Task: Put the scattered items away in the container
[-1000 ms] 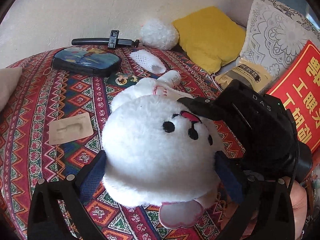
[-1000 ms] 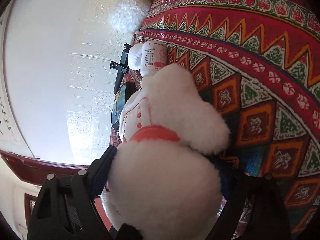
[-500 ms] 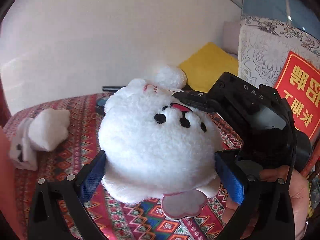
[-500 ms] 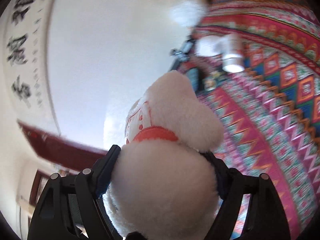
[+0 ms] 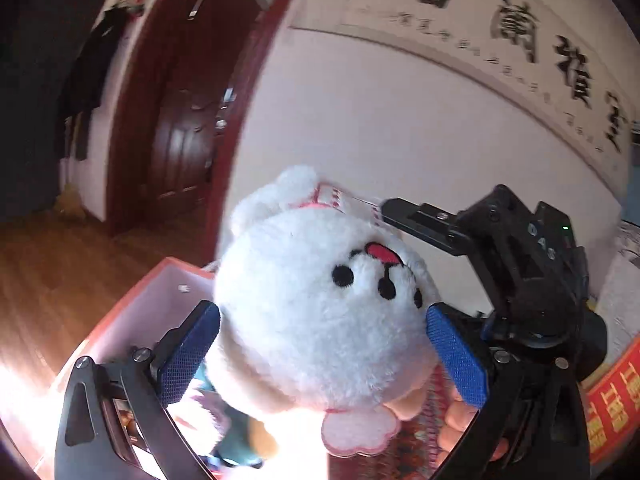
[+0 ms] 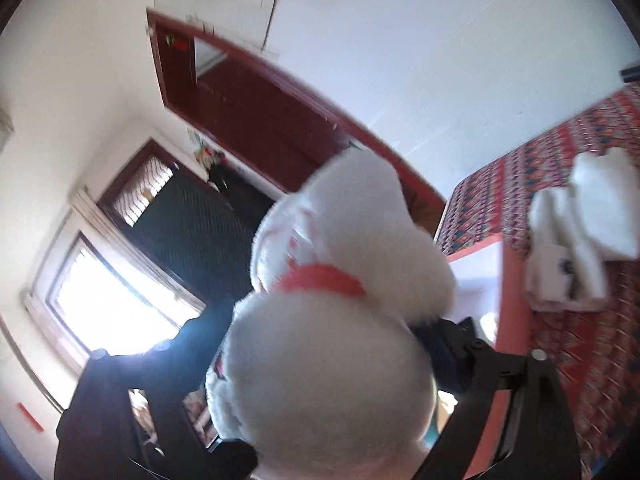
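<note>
Step in hand: transfer of the plush toy (image 5: pixel 320 320) to the container (image 5: pixel 132 312). The toy hangs above the open top of the container and is not yet inside it.

Nearest, in the left wrist view, the left gripper (image 5: pixel 320 348) brackets the toy's round head with its blue pads (image 5: pixel 188 352). The pad on the left side of the picture stands just off the fur and the other lies at its edge, so a firm grip by these jaws cannot be confirmed. They stand wide.

In the right wrist view, the right gripper (image 6: pixel 320 380) spans the toy's body (image 6: pixel 332 376) from behind. Its jaws are opening, with the toy between them. The fur hides the pads, so contact cannot be read.

Below the toy, the container is a pink-walled box with a red rim. Items already lie in it, blurred and overexposed. Its far wall stands against the bed (image 6: pixel 568 360), which carries a patterned cover. A second white plush (image 6: pixel 580 220) lies on the bed just beside the box.

Farther off: a wooden floor (image 5: pixel 48 280), a dark red door (image 5: pixel 180 120), and a calligraphy scroll (image 5: pixel 520 40) on the wall.

Next move, as judged: lower the toy, release it over the box centre, then retract both jaws upward without snagging the fur. The second plush remains to be collected.
</note>
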Tool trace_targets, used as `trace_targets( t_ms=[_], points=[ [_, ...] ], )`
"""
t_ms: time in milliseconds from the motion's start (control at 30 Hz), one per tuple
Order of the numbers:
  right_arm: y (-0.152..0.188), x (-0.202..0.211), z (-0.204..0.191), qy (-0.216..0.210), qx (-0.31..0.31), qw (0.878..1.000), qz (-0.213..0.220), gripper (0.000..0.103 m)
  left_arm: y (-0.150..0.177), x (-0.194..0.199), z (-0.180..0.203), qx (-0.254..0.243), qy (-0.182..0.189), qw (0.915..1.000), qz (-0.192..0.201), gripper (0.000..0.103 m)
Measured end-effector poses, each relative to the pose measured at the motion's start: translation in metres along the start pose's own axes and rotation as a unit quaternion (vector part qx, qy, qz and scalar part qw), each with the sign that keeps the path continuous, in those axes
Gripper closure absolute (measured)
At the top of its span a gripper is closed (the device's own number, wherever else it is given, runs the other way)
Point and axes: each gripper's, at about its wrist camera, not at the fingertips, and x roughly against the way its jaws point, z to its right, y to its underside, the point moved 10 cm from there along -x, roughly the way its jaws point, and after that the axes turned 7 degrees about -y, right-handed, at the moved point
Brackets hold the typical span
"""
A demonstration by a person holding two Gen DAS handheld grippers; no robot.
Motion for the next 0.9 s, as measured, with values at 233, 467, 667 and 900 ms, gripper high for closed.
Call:
trace_targets(
  t_ms=[233, 467, 667, 900],
  points=[
    [0.030, -0.015, 0.059, 0.149, 0.079, 0.985, -0.024, 0.008, 0.006, -0.044, -0.134, 0.127, -0.086, 0.9865, -0.059, 0.000],
    [0.058, 0.072, 0.041, 0.196, 0.152, 0.969, -0.009, 0.002, 0.009, -0.014, -0.090, 0.050, -0.099, 0.9937, -0.017, 0.000],
    [0.080, 0.158, 0.028, 0.277, 0.243, 0.929, 0.020, 0.001, 0.051, 0.044, 0.000, 0.010, -0.042, 0.9991, -0.002, 0.000],
    [0.139, 0.302, 0.048, 0.390, 0.231, 0.888, 0.075, 0.001, 0.144, 0.137, 0.131, -0.091, 0.019, 0.9955, -0.019, 0.000]
  ],
)
